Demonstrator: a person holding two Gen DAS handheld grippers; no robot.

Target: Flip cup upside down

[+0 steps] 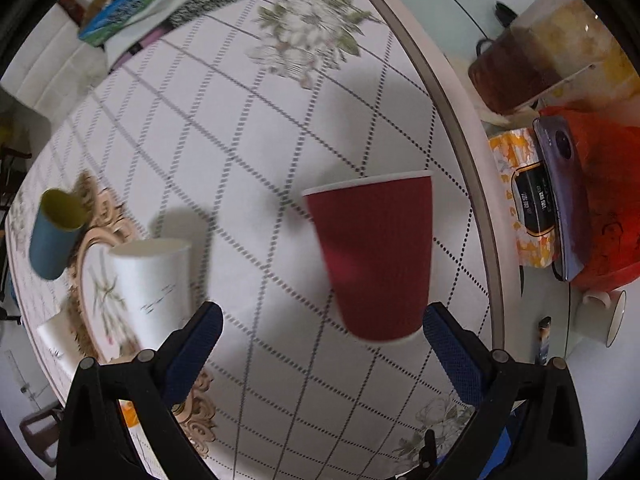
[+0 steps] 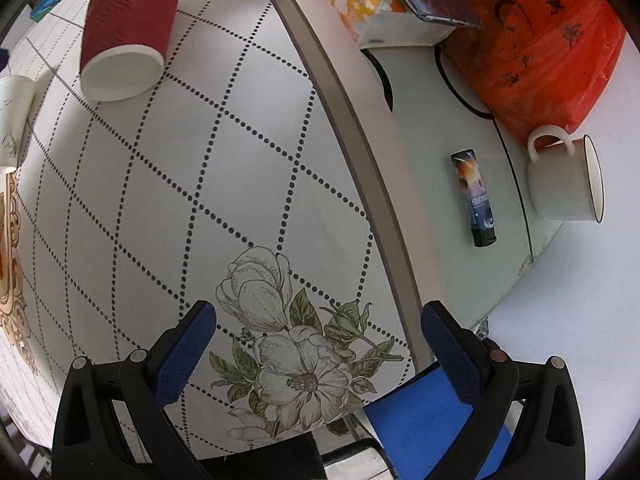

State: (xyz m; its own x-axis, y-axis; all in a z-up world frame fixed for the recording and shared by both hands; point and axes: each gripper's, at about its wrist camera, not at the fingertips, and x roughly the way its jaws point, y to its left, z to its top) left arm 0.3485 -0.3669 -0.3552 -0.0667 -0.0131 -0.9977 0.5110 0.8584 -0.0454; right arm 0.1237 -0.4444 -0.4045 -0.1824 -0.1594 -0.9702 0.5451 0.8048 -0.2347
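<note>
Your table (image 1: 280,128) wears a white cloth with a dotted diamond grid and flower prints; a glass turntable (image 2: 436,208) sits on its far side. An orange-red plastic bag (image 2: 532,40) lies on the turntable, touching a white mug (image 2: 560,184) that lies on its side. A purple phone (image 1: 560,184) leans on a yellow-flowered tissue box (image 1: 516,184) beside the bag.

The dark red ribbed paper cup (image 1: 372,252) stands on the cloth, wide white rim up in your left wrist view; the picture is blurred there. It sits just ahead of your left gripper (image 1: 322,332), nearer the right finger, not between the pads. In your right wrist view the same cup shows top left with its white mouth facing the camera.

A white printed paper cup (image 1: 152,280) stands near the left finger; a blue cup with yellow inside (image 1: 56,232) is beyond it. A small dark lighter (image 2: 474,196) lies flat on the turntable.

Your left jaws are spread wide, holding nothing. Your right gripper (image 2: 318,328) is also spread wide and empty, above a flower print.
</note>
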